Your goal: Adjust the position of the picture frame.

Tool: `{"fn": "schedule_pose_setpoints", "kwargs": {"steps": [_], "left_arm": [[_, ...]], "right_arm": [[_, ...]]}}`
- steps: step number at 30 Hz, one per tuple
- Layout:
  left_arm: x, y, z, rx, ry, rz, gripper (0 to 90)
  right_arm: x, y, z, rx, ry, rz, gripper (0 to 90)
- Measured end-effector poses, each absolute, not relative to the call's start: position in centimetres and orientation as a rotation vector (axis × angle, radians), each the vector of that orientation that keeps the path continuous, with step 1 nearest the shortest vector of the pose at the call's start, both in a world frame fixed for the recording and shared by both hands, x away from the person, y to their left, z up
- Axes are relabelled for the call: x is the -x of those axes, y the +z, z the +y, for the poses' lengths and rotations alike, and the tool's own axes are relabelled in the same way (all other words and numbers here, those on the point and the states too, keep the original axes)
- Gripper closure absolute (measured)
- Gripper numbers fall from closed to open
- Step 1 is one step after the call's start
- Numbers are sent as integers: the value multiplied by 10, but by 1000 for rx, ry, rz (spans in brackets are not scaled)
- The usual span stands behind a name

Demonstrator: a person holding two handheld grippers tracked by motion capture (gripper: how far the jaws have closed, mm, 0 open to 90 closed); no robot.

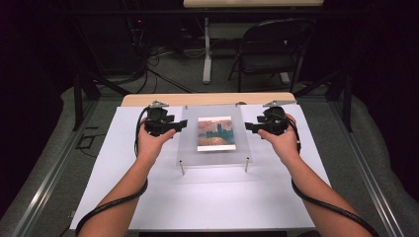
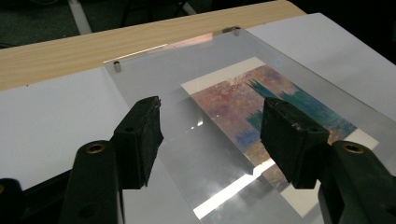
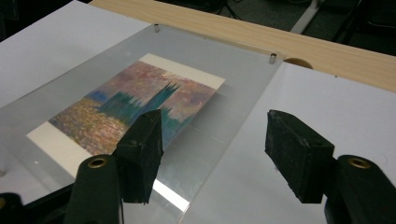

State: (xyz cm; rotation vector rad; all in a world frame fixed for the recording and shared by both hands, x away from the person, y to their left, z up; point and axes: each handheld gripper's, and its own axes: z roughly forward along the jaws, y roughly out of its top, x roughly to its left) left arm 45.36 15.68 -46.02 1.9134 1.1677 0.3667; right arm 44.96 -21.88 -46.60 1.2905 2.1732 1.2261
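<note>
High view: a wooden table point(image 1: 148, 99) carries a white sheet point(image 1: 197, 197) that covers all but a strip along its far edge, giving a plain, pale ground against which the work reads clearly. Centred toward the sheet's far edge stands a clear acrylic panel point(image 1: 215, 158), lifted off the sheet on four small metal standoffs point(image 1: 182, 168) at its corners, so that its side edges overhang and can probably be taken from the side. Under or within the panel lies a painted print point(image 1: 216, 133), cream-bordered, with dark towers over orange water; whether it touches the panel cannot be told. The left gripper point(image 1: 184, 123) hovers at the panel's left edge and the right gripper point(image 1: 248, 128) at its right edge, facing each other, a symmetrical placing that suits a level two-handed lift. Left gripper view: the jaws stand wide apart above the panel with nothing between the pads point(image 2: 140, 135). Right gripper view: the jaws likewise gape, straddling the panel's edge from above, pads point(image 3: 296, 149) clear of it, so neither grips anything yet.
</note>
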Motion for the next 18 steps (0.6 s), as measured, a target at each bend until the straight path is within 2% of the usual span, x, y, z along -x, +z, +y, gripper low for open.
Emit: {"fn": "schedule_pose_setpoints", "kwargs": {"steps": [18], "left_arm": [[-493, -488, 155, -1882, 295, 1275, 374]], "right_arm": [[-490, -487, -210, -1319, 1203, 2203, 362]]}}
